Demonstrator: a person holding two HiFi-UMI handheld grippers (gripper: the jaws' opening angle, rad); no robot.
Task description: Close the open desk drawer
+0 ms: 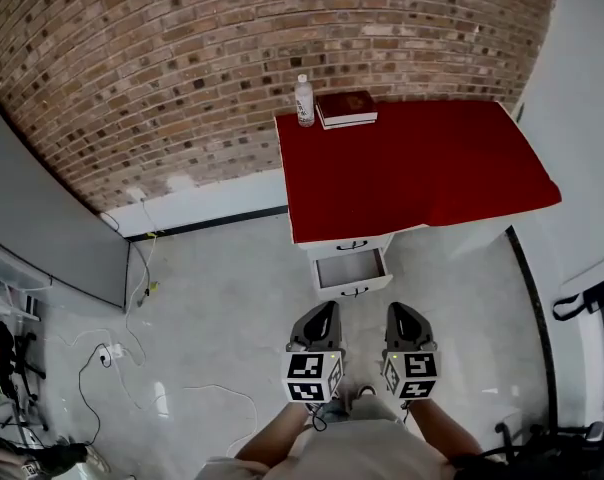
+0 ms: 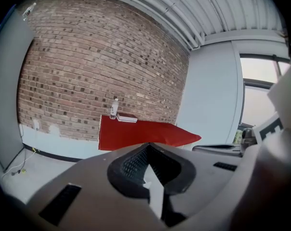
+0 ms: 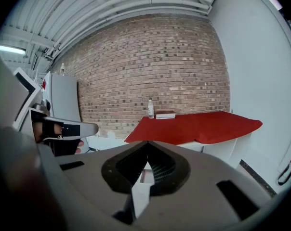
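A white desk under a red cloth (image 1: 412,168) stands against the brick wall. Its lower drawer (image 1: 350,271) is pulled out towards me and looks empty, with a dark handle on its front; the drawer above it (image 1: 352,245) is closed. Both grippers hang side by side over the floor just short of the open drawer, touching nothing. My left gripper (image 1: 320,314) and my right gripper (image 1: 400,312) each have their jaws together and hold nothing. The red cloth (image 2: 140,134) shows beyond the left gripper (image 2: 148,147), and the desk (image 3: 198,128) beyond the right gripper (image 3: 147,144).
A clear bottle (image 1: 304,100) and a dark red book (image 1: 346,108) sit at the desk's back left corner. Cables (image 1: 122,348) trail over the grey floor at the left beside a grey panel (image 1: 52,238). A white wall (image 1: 582,118) flanks the desk's right side.
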